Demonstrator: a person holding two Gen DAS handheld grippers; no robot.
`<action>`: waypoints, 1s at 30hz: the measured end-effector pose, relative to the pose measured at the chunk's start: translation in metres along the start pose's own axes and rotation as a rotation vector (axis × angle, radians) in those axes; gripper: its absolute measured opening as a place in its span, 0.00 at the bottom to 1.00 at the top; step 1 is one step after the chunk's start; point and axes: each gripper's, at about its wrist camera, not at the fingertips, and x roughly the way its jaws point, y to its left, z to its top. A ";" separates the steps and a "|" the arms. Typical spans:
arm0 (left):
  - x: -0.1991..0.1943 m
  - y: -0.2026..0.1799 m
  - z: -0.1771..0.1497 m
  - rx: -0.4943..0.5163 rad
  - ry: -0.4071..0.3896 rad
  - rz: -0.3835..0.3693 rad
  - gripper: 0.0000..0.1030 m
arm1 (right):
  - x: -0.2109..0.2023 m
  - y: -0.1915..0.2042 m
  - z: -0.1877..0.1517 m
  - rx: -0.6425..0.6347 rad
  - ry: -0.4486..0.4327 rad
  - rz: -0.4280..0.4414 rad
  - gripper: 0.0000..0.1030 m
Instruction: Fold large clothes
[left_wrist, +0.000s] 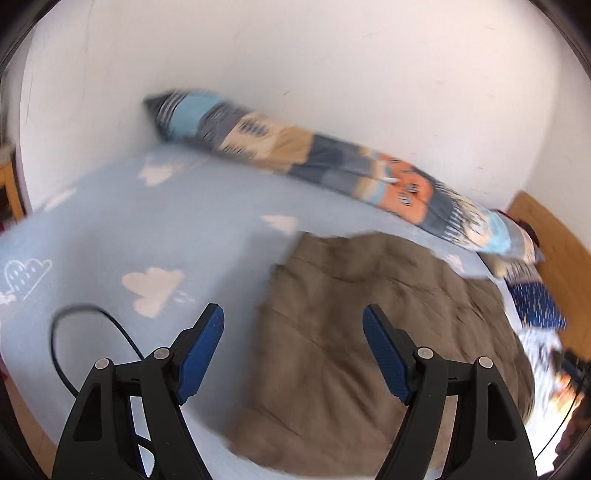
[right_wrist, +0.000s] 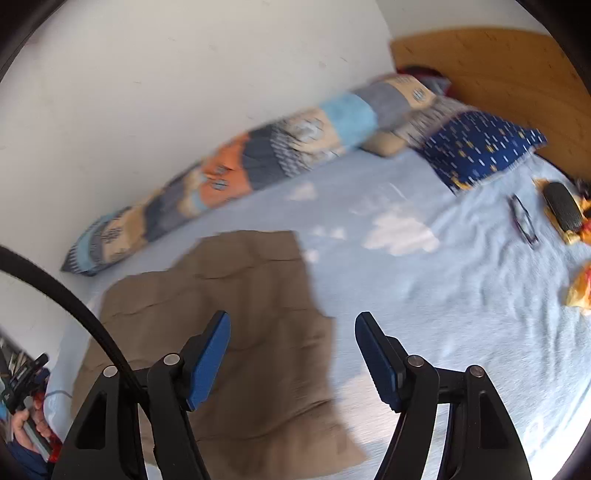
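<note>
A brown quilted garment (left_wrist: 354, 332) lies folded flat on a light blue bedsheet with white clouds (left_wrist: 140, 229). In the right wrist view the same brown garment (right_wrist: 236, 325) covers the lower left of the bed. My left gripper (left_wrist: 293, 314) hangs above the garment's left edge, open, with nothing between its blue pads (left_wrist: 201, 354). My right gripper (right_wrist: 293, 317) is open too, over the garment's right edge, and holds nothing. Both views are blurred by motion.
A long patchwork bolster (right_wrist: 236, 173) lies along the white wall. A dark blue pillow (right_wrist: 480, 147) rests by the wooden headboard (right_wrist: 498, 70). Glasses (right_wrist: 522, 221) and a black case (right_wrist: 561, 206) lie on the sheet at right. A black cable (left_wrist: 74, 332) loops at left.
</note>
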 end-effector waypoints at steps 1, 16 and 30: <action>-0.005 -0.015 -0.012 0.036 -0.012 -0.002 0.75 | -0.002 0.014 -0.006 -0.021 -0.007 0.016 0.73; 0.060 -0.107 -0.091 0.216 0.198 0.127 0.90 | 0.059 0.119 -0.106 -0.247 0.153 0.003 0.73; 0.087 -0.118 -0.114 0.293 0.166 0.216 0.93 | 0.106 0.118 -0.128 -0.323 0.261 -0.093 0.77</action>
